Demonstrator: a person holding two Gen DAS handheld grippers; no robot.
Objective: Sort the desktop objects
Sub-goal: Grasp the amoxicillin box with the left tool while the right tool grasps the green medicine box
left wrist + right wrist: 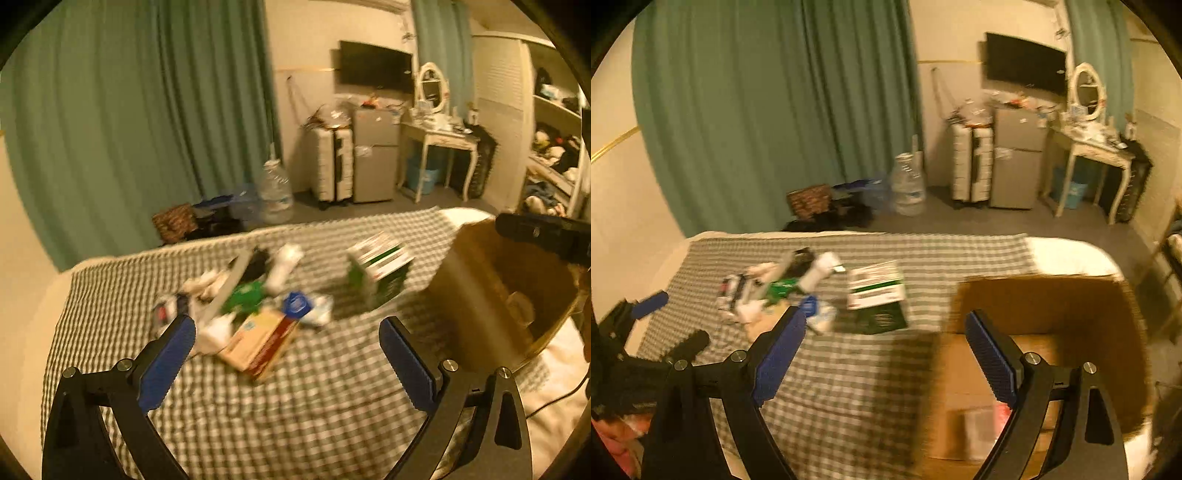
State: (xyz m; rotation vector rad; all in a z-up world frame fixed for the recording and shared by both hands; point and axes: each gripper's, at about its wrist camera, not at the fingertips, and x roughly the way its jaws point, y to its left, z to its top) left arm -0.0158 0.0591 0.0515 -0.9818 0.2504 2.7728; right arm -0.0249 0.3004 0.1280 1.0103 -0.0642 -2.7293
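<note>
Two grippers: left gripper (287, 341) jaws wide apart, empty; right gripper (885, 341) jaws wide apart, empty | one cardboard box (476, 295) on checked cloth (295, 398), right of one pile of clutter (251, 295); one green-white carton (380, 269) between | blurred, maybe ten items | right view alone shows box floor (971, 373).

Beyond the bed we see a green curtain (147, 110), a wall-mounted television (375, 66), a small grey fridge (375, 155) beside a white suitcase (330, 164), a large water bottle (275, 192) and a dressing table (439, 138) with an oval mirror (432, 86).
</note>
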